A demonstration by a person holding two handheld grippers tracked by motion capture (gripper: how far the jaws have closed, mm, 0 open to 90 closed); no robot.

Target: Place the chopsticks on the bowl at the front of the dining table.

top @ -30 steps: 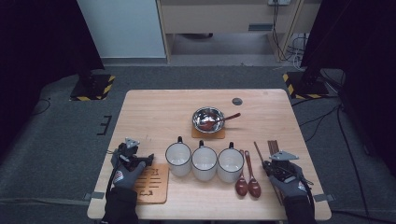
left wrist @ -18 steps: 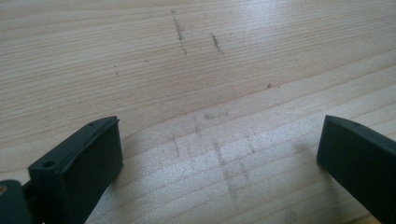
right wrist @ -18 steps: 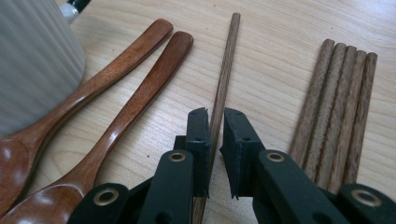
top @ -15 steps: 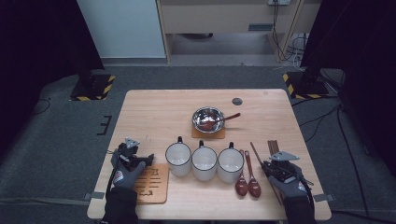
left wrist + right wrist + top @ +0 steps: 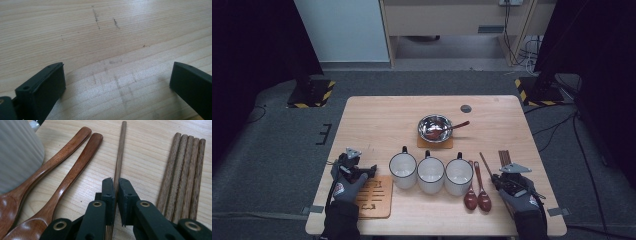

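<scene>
The right gripper point(image 5: 114, 185) is closed on a single chopstick point(image 5: 119, 157), which is pinched near one end between the two black jaws while its far end lies on the table point(image 5: 150, 152). Just beside it on one side a bundle of four more chopsticks point(image 5: 183, 170) is laid, and on the other side two wooden spoons point(image 5: 75, 167) rest touching a white mug point(image 5: 17, 152). The left gripper point(image 5: 117, 82) is held open over bare wood, nothing being between its jaws. In the high view, three mugs point(image 5: 431, 173) are set in a row between the two hands, a slotted wooden trivet point(image 5: 374, 196) lies by the left hand, and a steel bowl point(image 5: 435, 126) with a spoon is placed farther back on a coaster.

The grip is judged fragile: the stick is thin and round and is caught far from its middle, so it could roll or pivot out of the pads when lifted. The neighbouring bundle could be knocked if the jaws are swung sideways.

The held end of the chopstick is hidden beneath the jaws, and the contents of the bowl are too small to be made out.
</scene>
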